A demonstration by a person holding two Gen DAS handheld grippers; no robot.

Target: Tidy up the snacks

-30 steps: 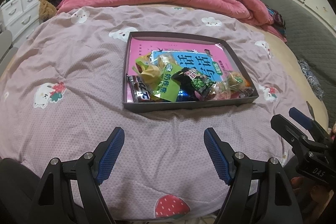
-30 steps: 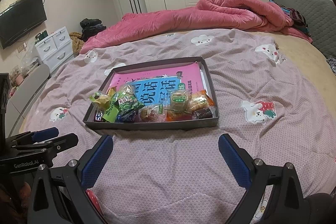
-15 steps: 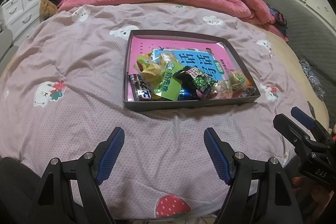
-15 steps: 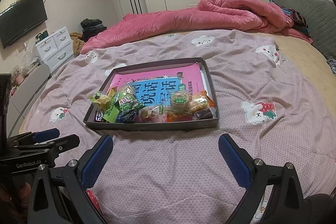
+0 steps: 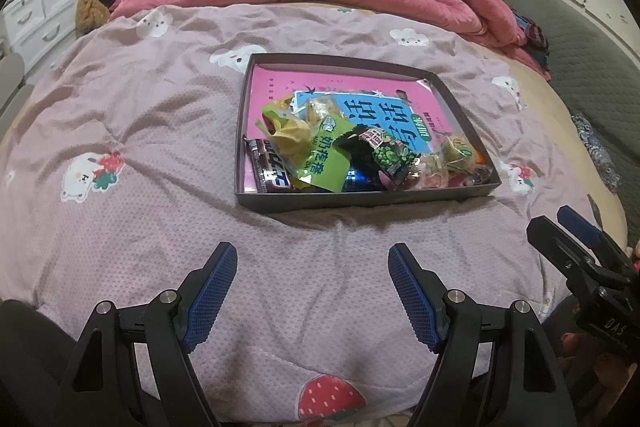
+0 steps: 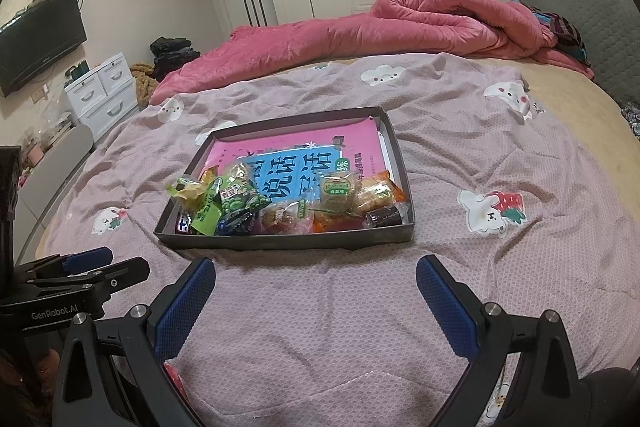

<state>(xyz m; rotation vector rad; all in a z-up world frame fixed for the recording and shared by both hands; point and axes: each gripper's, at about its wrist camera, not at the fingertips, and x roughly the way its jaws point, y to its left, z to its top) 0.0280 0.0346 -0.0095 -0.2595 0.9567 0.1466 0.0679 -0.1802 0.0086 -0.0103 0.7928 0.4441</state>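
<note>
Since a second ago the tray (image 5: 360,201) sits slightly nearer in both views. My left gripper (image 5: 312,291) and right gripper (image 6: 316,303) hover spread wide, empty. Snacks (image 6: 280,205) lie heaped along the tray's near wall, within reach

Bare bedspread (image 5: 312,227) before the tray (image 5: 360,201); snacks (image 6: 280,207) crowd its near edge.

You get dim, warm indoor light in both views, with soft shadows beside the tray (image 5: 360,201), glare on the snack wrappers (image 6: 244,203), and heavy fisheye bending plus black vignetting at the edges.
</note>
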